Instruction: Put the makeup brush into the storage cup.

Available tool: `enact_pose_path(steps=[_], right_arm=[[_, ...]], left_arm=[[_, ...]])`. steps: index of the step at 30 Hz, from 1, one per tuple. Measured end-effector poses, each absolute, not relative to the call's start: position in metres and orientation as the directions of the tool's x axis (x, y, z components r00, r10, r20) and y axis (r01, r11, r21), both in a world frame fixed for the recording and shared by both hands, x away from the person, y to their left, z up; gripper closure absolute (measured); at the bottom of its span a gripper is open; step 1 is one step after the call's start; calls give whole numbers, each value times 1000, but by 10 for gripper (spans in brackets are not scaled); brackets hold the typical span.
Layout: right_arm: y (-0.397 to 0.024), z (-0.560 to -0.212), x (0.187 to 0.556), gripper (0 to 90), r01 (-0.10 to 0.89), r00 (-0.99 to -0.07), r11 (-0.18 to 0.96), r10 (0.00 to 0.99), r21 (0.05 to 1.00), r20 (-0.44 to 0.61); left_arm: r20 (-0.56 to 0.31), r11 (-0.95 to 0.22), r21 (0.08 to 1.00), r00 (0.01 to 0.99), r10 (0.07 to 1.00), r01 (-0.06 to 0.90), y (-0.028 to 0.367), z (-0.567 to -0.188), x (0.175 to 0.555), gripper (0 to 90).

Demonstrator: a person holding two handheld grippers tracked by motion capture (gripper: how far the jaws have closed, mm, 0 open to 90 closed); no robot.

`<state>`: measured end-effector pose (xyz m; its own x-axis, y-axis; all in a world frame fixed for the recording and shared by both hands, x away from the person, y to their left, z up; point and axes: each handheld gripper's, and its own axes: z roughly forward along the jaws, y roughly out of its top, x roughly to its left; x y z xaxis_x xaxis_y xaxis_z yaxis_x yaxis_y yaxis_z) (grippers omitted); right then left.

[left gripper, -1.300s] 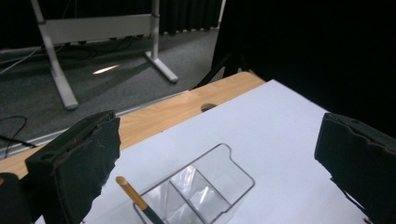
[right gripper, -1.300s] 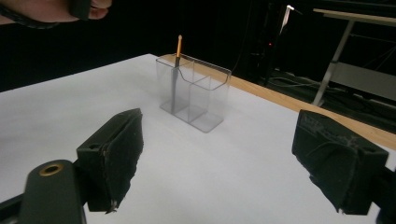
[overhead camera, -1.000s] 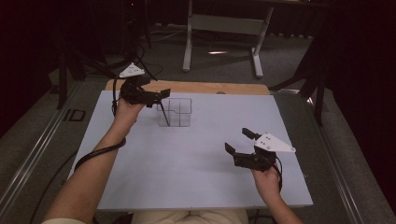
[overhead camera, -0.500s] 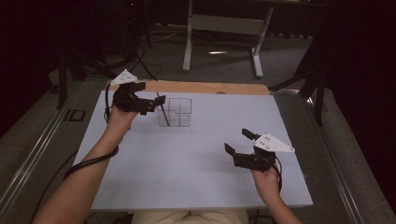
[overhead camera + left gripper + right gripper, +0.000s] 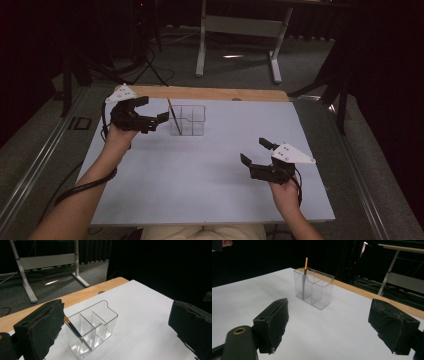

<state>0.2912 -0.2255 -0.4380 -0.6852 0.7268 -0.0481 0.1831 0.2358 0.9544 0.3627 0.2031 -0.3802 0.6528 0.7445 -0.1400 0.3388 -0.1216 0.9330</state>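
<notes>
Paintbrush leans inside our clear acrylic organiser, in the compartment at its left end, bristle end down and orange handle tip up past the rim. That organiser stands on the white worktop near the far edge, left of centre. Our left gripper hangs just left of the brush, jaws spread wide and holding nothing. Our right gripper hovers over the near right part of the worktop, well apart from the organiser, jaws wide and empty too
</notes>
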Motion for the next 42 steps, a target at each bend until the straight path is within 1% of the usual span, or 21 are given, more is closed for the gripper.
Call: enact_pose_path(steps=[8, 13, 24, 37, 42], right_arm=[[-225, -437, 291, 166, 185, -685, 236, 727, 954, -47], [-226, -437, 291, 166, 182, -684, 237, 727, 954, -50], [-227, -437, 291, 166, 183, -683, 237, 728, 954, -50], [-226, -437, 292, 166, 185, -684, 240, 728, 953, -51], [-226, -438, 292, 166, 186, -683, 241, 728, 952, -51]], left_arm=[[-140, -120, 938, 671, 728, 326, 206, -383, 347, 9], [-121, -142, 939, 685, 719, 315, 206, -386, 338, 9], [-113, -150, 940, 695, 710, 306, 212, -397, 316, 8], [-139, -127, 941, 700, 701, 313, 220, -418, 297, 9], [-132, -136, 940, 699, 703, 314, 222, -425, 290, 9]])
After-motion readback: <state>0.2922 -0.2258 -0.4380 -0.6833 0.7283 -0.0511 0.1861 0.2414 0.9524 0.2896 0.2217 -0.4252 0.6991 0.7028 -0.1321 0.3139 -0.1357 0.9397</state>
